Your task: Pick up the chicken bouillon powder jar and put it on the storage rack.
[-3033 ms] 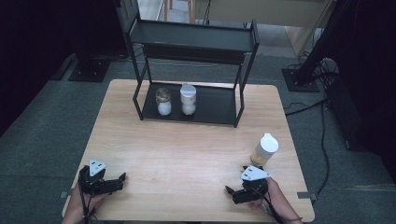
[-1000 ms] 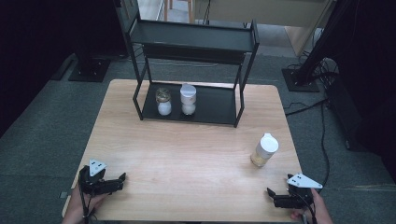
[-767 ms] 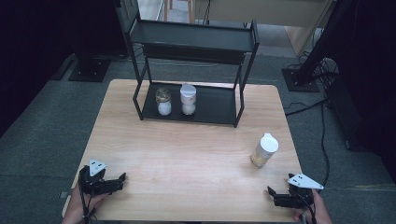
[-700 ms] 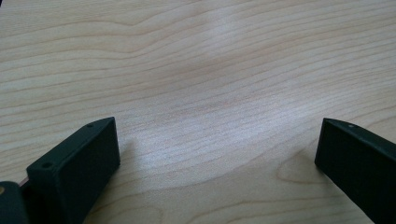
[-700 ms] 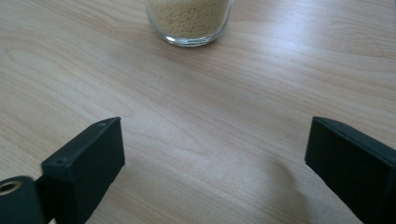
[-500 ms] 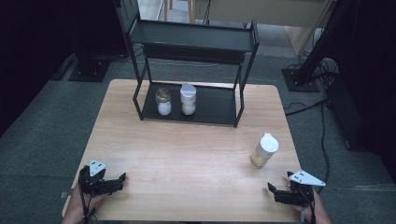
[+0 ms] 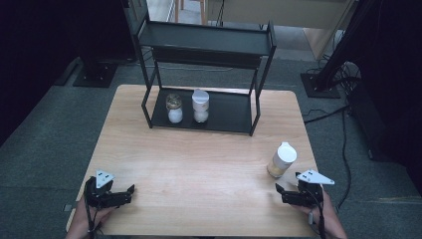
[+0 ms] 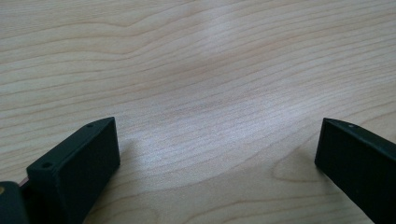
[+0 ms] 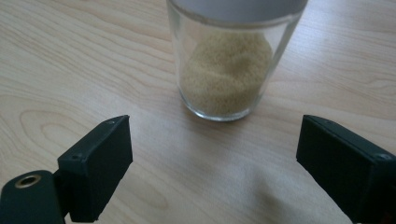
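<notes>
Right gripper view: glass jar [image 9: 227,70] of yellow grain, rigid, slick, breakable; grip its straight wall. Both tongs gape, empty.

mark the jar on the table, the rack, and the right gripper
jar [image 7: 281,161], high view, glass side.
rack [image 7: 226,113], high view, bare lower shelf.
right gripper [image 7: 280,192], high view, between its fingertips.

jar [image 9: 233,70] top cut off in right gripper view, shelf jars' [image 7: 187,107] contents too small to tell
</notes>
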Demonstrator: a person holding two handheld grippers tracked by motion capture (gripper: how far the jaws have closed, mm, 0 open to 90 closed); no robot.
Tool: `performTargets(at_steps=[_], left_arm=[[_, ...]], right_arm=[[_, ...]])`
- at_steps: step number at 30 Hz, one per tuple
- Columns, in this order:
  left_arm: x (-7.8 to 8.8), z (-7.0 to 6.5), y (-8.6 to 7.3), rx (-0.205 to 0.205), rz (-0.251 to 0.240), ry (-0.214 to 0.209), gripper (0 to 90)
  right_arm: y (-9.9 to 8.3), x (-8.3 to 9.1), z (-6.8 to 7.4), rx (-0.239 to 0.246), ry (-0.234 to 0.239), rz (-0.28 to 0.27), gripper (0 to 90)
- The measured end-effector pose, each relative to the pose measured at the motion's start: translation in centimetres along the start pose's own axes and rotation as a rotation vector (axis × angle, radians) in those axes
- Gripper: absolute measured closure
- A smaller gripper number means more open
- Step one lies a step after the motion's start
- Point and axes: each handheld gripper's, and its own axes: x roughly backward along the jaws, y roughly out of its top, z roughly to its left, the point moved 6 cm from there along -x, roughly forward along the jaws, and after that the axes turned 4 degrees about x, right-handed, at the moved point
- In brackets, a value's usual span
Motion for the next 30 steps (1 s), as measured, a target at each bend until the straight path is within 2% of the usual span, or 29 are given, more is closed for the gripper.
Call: performTargets(at_steps=[13,15,30], left_arm=[[0.0,-0.1,0.0,-0.006,0.001,-0.005,0.0],[0.0,-0.1,0.0,-0.006,0.001,-0.005,0.0],[0.0,-0.1,0.0,-0.012,0.002,-0.012,0.0]], right_arm=[[2.6,-1.2,0.1,-0.006,-0.015,0.010,11.1],[3.1,-1.2,0.1,-0.002,-0.018,0.007,13.8],[5.5,-1.2,-0.2,-0.003,-0.022,0.015,14.5]])
